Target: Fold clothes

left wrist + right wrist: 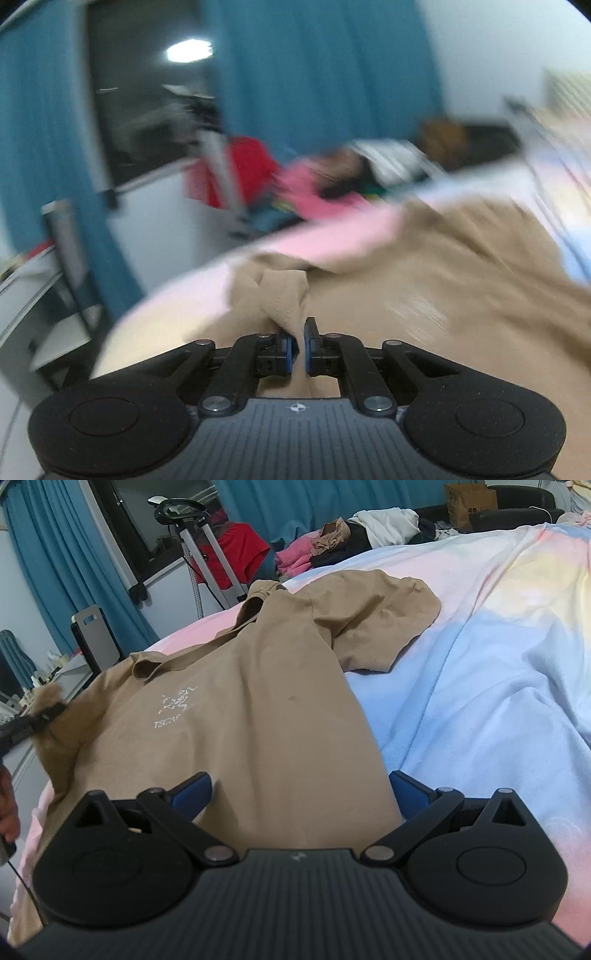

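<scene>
Containers: one brown paper bag is standing at the far right beyond the bed; its contents cannot be told.

Task item: a tan T-shirt is lying across the bed, on a pastel sheet of pink, blue and yellow. Its white chest print is facing up, and one sleeve is lying out to the far right.

Left gripper: the view is blurred, but the fingers are sitting close together and are pinching a bunched fold of the tan T-shirt, which is rising between the blue pads. In the right wrist view this gripper is showing at the left edge, gripping the shirt's left side.

Right gripper: the fingers are standing wide apart, one on each side of the shirt's near end. The fabric is lying between them; the pads are not pressing it.

A heap of other clothes is lying at the far edge of the bed, well apart from the shirt.
</scene>
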{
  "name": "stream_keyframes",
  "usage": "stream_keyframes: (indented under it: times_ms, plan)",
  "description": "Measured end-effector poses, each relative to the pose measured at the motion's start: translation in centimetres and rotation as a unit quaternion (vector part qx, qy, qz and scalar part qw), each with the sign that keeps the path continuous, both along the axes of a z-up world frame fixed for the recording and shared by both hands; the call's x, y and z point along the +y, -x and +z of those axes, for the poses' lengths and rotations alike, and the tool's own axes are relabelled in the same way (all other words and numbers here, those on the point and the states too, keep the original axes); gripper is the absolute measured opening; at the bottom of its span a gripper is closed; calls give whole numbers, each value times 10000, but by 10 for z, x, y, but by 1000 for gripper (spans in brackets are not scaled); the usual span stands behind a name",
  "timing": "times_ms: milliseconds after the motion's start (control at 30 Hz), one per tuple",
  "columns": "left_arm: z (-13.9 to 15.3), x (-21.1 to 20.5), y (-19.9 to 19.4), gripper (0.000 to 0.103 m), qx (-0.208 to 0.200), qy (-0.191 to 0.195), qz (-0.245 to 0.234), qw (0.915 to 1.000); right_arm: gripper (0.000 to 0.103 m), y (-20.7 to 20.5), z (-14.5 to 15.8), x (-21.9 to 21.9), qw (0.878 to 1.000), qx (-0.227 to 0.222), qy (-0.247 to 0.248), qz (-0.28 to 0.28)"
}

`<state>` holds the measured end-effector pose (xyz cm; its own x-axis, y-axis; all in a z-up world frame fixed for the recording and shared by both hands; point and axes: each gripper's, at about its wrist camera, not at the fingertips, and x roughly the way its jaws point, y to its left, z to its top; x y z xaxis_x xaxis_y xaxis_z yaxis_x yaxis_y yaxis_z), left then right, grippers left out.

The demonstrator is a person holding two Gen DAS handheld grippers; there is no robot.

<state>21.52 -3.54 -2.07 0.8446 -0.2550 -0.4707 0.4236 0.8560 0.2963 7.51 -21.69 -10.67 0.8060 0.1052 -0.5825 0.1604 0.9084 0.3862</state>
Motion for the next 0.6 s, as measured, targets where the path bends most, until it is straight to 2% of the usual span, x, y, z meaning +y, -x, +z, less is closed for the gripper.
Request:
stream_keyframes:
  times_ms: [100,133,167,200,267,300,367,433,500,533,600]
  plan:
    - [-21,-25,6,21,715,-354,-508,9955,103,1,1,0,10000,8,-11,-3]
    - [-25,-24,8,22,774,-368,-575,9947,103,2,1,-1,10000,12,-30,-6]
    - [-29,-23,11,29,833,-382,-641,9937,103,2,1,-2,10000,13,-53,-10]
    - [-33,-22,14,45,891,-393,-705,9927,103,2,1,-3,10000,11,-85,-16]
    - [-27,-10,24,62,895,56,-568,9943,103,3,2,-5,9999,6,-148,-28]
    - [-24,-4,30,64,897,282,-498,9943,103,4,2,-6,9998,4,-180,-34]
    - [-12,17,24,66,968,1047,-119,9897,103,4,2,-7,9997,-6,-223,-43]
    - [1,39,18,71,1031,1804,262,9778,103,4,2,-8,9996,-8,-275,-52]
    - [8,59,7,73,1096,2428,719,9612,103,3,1,-9,9994,0,-326,-60]
    - [9,67,-2,73,1130,2675,984,9518,103,3,1,-10,9994,6,-336,-66]
    - [5,79,-12,71,1291,2791,1346,9420,103,3,0,-10,9993,16,-358,-82]
